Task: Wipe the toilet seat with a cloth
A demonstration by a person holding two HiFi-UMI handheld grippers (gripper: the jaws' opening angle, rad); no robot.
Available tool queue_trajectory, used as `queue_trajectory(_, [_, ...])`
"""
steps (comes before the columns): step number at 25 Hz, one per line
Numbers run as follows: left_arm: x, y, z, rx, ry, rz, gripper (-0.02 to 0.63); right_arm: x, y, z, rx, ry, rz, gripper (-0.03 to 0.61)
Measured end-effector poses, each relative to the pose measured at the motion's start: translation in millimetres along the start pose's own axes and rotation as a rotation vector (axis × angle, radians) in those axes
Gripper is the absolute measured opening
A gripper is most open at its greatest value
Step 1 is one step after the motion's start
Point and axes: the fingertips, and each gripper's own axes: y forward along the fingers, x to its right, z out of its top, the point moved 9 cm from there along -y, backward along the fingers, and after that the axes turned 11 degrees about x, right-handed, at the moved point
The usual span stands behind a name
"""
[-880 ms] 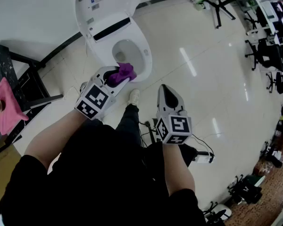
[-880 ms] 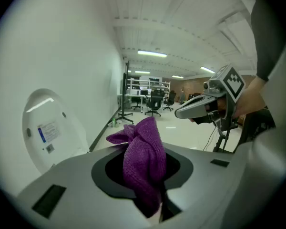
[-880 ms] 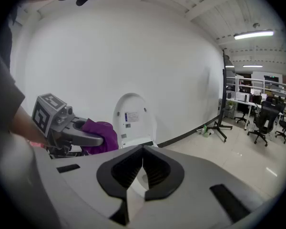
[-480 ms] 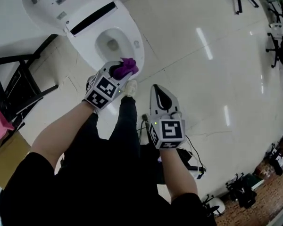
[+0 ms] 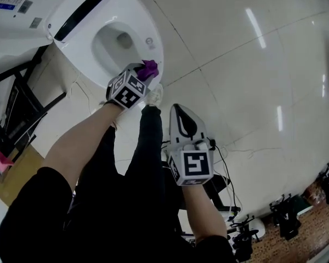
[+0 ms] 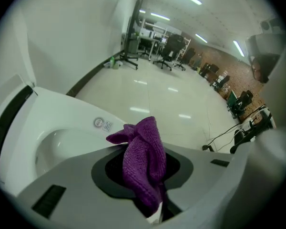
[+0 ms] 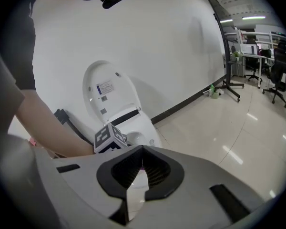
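Head view: L gripper (image 5: 138,75) sits at approx 11 o'clock from frame centre, jaws pinching a purple cloth (image 5: 150,68). Cloth is on the front rim of the toilet seat (image 5: 153,34), at the 5 o'clock edge of the bowl (image 5: 112,43). Lid (image 5: 22,7) is up, at 10 o'clock. R gripper (image 5: 180,111) is near centre, well apart from the toilet, over the glossy floor (image 5: 247,75). Its nose is closed to a point w/ nothing in it. White shoe (image 5: 155,96) is just below the L gripper, btw the two grippers. Black frame (image 5: 19,111) at 9 o'clock. Cables (image 5: 226,160) on floor at 4 o'clock.

Left gripper view: jaws clamped on the cloth, which bunches up out of the black throat, top fold flopping toward 10 o'clock. Seat lies right behind it, running off to 9 o'clock. A round sticker (image 6: 103,123) sits just left of the cloth's tip. Can't tell from here if cloth touches the seat. Office chairs (image 6: 174,46) far off at 12 o'clock.

Right gripper view: jaws pressed together, empty. Beyond them at 10 o'clock is the toilet, lid upright against the wall (image 7: 171,42). L gripper's marker cube (image 7: 109,138) is in front of it. The person's bare forearm (image 7: 47,123) leads to the cube from 9 o'clock. Desks & chairs (image 7: 276,75) at 3 o'clock.
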Motion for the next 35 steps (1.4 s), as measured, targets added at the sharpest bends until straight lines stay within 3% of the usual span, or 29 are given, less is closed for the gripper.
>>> queue_trajectory(11, [-13.5,51.6,-2.7,-0.057,0.007,0.034,0.098,21.9,13.1,-30.6,-0.062,0.074,-0.001,0.017])
queue_trajectory(24, [-7.8,80.5,31.2,0.003,0.048,0.043,0.100,31.7,4.9,-28.5,-0.047,0.084,-0.024,0.017])
queue_trajectory(30, [-6.8,40.8,50.2,0.148,-0.004,0.028,0.100,28.4,-3.8,-22.9,-0.022,0.086,-0.034,0.017])
queue_trajectory(35, [-22.3,-28.4,54.4,0.213,-0.008,0.104,0.100,10.0,-15.1,-2.2,0.008,0.052,-0.050,0.017])
